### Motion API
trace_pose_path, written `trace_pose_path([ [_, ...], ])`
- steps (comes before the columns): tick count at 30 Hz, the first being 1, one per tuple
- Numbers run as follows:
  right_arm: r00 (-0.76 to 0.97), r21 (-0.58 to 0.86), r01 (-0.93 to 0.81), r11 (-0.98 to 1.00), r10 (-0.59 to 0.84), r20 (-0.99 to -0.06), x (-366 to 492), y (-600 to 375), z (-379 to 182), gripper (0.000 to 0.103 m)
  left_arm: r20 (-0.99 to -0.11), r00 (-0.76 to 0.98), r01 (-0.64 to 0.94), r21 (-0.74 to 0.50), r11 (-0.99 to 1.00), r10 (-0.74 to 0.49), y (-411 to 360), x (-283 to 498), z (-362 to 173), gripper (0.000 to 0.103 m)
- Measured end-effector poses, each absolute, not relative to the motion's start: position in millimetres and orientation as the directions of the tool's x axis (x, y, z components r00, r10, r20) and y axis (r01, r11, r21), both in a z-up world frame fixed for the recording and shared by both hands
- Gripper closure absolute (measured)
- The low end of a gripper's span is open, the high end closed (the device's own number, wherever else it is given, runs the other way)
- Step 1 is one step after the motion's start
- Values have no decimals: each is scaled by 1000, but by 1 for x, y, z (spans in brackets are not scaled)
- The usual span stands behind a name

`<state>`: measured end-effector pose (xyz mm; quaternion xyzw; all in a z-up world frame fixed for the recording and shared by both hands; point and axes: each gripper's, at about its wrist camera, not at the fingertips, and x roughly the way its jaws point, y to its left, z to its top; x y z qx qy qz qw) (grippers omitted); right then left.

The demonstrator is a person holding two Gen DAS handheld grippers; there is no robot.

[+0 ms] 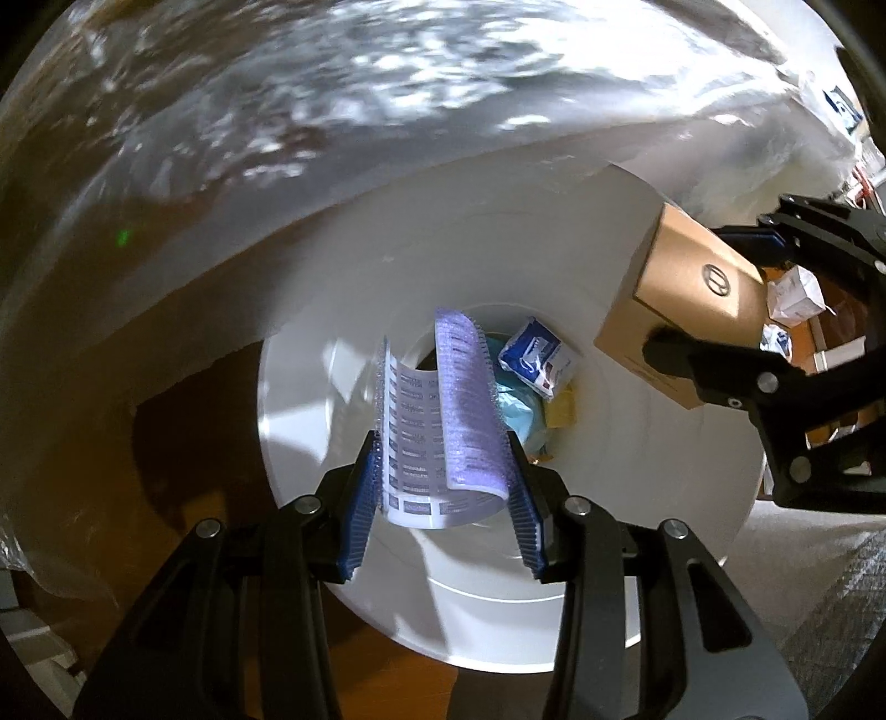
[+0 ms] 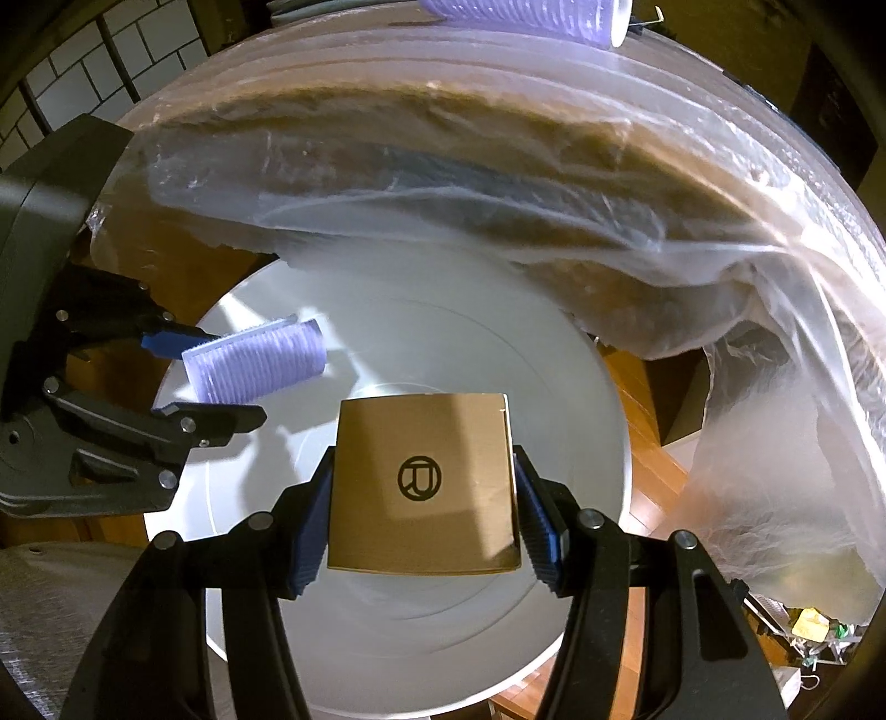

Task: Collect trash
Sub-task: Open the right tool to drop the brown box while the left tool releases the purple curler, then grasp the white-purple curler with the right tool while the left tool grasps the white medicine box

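Purple bristly roller [image 1: 443, 421] pinched in left gripper [image 1: 443, 498]; tan box [image 2: 423, 487] with round logo clamped in right gripper [image 2: 423, 526], over white bin [image 1: 609, 443]

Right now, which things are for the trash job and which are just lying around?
For the job:
- purple hair roller in left claw
- brown box in right claw
- white bin
- clear bag

Just lying around:
- second purple roller at the top
- small clutter on floor
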<state>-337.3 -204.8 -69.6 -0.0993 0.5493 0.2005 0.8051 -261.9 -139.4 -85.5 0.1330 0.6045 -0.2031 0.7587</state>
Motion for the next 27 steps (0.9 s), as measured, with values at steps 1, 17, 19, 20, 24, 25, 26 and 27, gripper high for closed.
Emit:
trace_pose_path([
  [1,320,54,-428,902,208,-924,-338,-205,-70,44,-971,184,463,-49,885,-150,-138,-260,-89,57],
  [17,507,87,-369,925,279,-816,-370,-237,32,9,-881,366,465,-107,879,-301,-102,-273,31,21],
  [19,565,99,-339,936,287,-773,-364,-242,53,4,-809,489,456,-83,886,-328,-92,-267,73,6],
  [20,592,104,-321,941,285,-754,-360,-242,60,4,-786,524,446,-74,892,-328,-89,-262,83,4],
  [24,647,114,-261,959,261,-717,-328,-232,67,4,-723,621,372,-67,926,-302,-85,-209,113,2],
  [25,659,108,-246,963,248,-710,-320,-227,66,4,-717,632,360,-66,931,-295,-87,-193,115,2],
  [26,665,104,-233,967,237,-708,-312,-222,64,4,-712,637,362,-63,930,-296,-91,-176,115,2],
  [27,666,104,-225,969,231,-709,-305,-219,63,4,-714,636,363,-59,930,-293,-95,-165,113,2],
])
